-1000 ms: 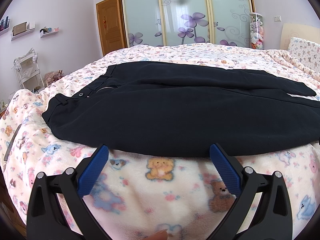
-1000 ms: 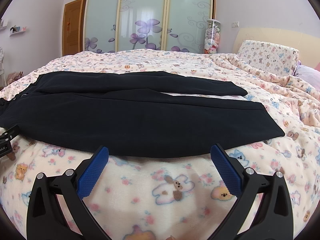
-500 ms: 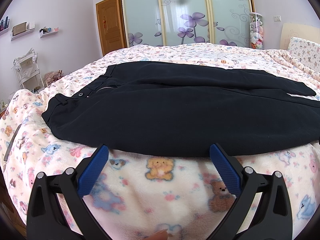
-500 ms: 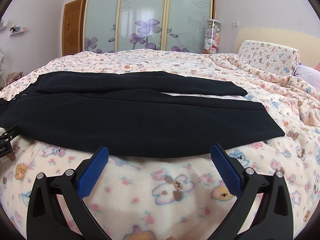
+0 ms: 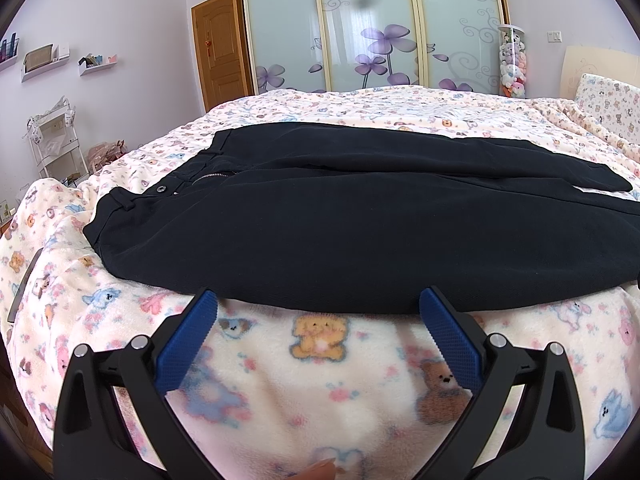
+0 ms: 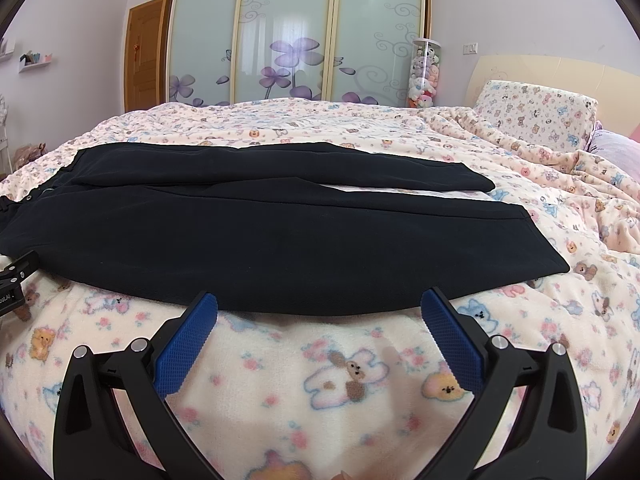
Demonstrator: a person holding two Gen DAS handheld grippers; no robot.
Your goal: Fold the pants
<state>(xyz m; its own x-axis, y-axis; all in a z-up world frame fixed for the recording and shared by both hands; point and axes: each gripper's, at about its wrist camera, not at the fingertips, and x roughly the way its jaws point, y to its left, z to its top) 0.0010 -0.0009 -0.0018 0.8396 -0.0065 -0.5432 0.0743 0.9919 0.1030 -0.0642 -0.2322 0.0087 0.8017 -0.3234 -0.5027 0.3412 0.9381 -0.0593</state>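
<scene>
Nothing shifting across the last second: both views matching the earlier ones, so the fold not yet begun.

Lying flat across the plush cream blanket with cartoon bears (image 5: pixel 320 364), the black twill pants (image 5: pixel 360 232), waistband and metal snap button (image 5: pixel 161 189) toward the left, legs running rightward, far leg angled slightly apart from the near one with a pale sliver of blanket showing between the hems.

Hovering just short of the near edge of the fabric, the left gripper (image 5: pixel 318 300), blue textured pads spread wide, holding nothing. Hovering likewise near the hem end, the right gripper (image 6: pixel 319 302), jaws wide apart and empty.

Probably waiting to pinch the near edge at two places and carry it over the far leg.
</scene>
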